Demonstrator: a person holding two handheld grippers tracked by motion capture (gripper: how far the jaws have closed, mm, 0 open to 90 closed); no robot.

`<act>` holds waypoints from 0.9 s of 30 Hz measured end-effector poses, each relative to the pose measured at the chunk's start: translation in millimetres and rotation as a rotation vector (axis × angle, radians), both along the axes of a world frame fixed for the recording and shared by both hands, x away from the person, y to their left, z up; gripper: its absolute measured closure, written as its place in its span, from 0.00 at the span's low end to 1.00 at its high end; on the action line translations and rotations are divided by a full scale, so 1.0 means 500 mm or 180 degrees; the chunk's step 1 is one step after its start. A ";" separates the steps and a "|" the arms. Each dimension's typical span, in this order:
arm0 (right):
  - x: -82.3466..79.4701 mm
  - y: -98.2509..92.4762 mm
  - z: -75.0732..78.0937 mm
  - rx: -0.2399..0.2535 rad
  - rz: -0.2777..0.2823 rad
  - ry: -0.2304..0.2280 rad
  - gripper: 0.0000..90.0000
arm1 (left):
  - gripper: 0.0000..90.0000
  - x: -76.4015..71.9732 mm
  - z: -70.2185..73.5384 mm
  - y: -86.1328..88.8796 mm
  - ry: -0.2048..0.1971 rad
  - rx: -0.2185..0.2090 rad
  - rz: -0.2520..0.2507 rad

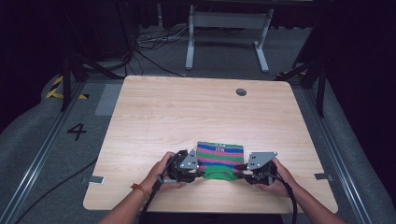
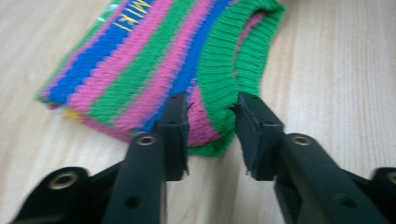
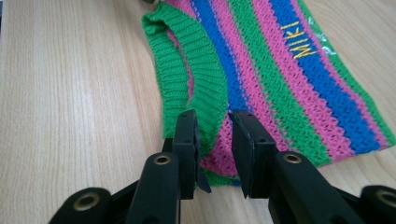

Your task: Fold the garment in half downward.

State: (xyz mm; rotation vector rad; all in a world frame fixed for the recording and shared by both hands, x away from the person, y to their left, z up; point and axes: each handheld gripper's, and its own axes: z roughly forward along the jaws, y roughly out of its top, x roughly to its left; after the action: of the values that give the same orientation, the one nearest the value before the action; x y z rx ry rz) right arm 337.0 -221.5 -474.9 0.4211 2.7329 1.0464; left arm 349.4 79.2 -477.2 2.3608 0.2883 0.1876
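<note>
**Striped knit between two hand-held grippers**

Striped in pink, green and blue, a small knitted garment (image 1: 220,157) lay flat near the front edge of the wooden desk (image 1: 159,116) in the high view, the left hand-held gripper (image 1: 198,171) and right hand-held gripper (image 1: 242,169) at its two near corners. In the left gripper view, jaws stood apart astride the green ribbed band (image 2: 224,79). In the right gripper view, jaws likewise stood spread around a corner beside yellow lettering (image 3: 301,39).
</note>
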 end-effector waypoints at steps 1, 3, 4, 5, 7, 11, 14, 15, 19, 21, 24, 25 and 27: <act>0.000 0.000 0.001 -0.0014 0.0005 -0.0009 0.80 | 0.67 0.002 0.006 0.002 -0.0037 0.0009 0.0058; 0.003 -0.001 0.007 -0.0056 -0.0019 -0.0032 0.76 | 0.57 0.005 0.016 0.006 -0.0107 -0.0007 0.0150; 0.004 -0.001 0.009 -0.0052 -0.0039 -0.0038 0.74 | 0.56 0.006 0.023 0.014 -0.0147 -0.0015 0.0215; 0.005 -0.002 0.011 -0.0065 -0.0054 -0.0045 0.73 | 0.55 0.006 0.025 0.018 -0.0180 0.0015 0.0242; 0.006 -0.003 0.013 -0.0085 -0.0055 -0.0062 0.72 | 0.54 0.005 0.028 0.023 -0.0193 0.0047 0.0256; 0.012 -0.010 0.024 -0.0109 -0.0148 -0.0137 0.64 | 0.50 0.002 0.032 0.051 -0.0209 0.0094 0.0361; 0.012 -0.017 0.031 -0.0155 -0.0253 -0.0232 0.58 | 0.47 -0.005 0.035 0.073 -0.0250 0.0117 0.0394; 0.013 -0.024 0.033 -0.0159 -0.0290 -0.0274 0.55 | 0.45 -0.009 0.037 0.087 -0.0264 0.0147 0.0429; 0.012 -0.036 0.036 -0.0155 -0.0352 -0.0305 0.52 | 0.40 -0.013 0.039 0.106 -0.0253 0.0206 0.0446; 0.010 -0.043 0.037 -0.0133 -0.0379 -0.0305 0.51 | 0.38 -0.016 0.042 0.120 -0.0294 0.0266 0.0468; 0.009 -0.053 0.039 -0.0141 -0.0418 -0.0327 0.49 | 0.37 -0.018 0.046 0.135 -0.0292 0.0270 0.0517; 0.008 -0.057 0.040 -0.0132 -0.0424 -0.0333 0.48 | 0.36 -0.019 0.047 0.140 -0.0294 0.0276 0.0529; 0.006 -0.063 0.041 -0.0132 -0.0443 -0.0330 0.47 | 0.36 -0.021 0.048 0.148 -0.0305 0.0304 0.0548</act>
State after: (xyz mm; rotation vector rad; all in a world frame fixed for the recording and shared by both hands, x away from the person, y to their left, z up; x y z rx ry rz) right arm 339.9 -253.2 -454.5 0.5267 2.5879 0.9474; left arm 339.1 153.2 -453.1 2.4122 0.4450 0.4034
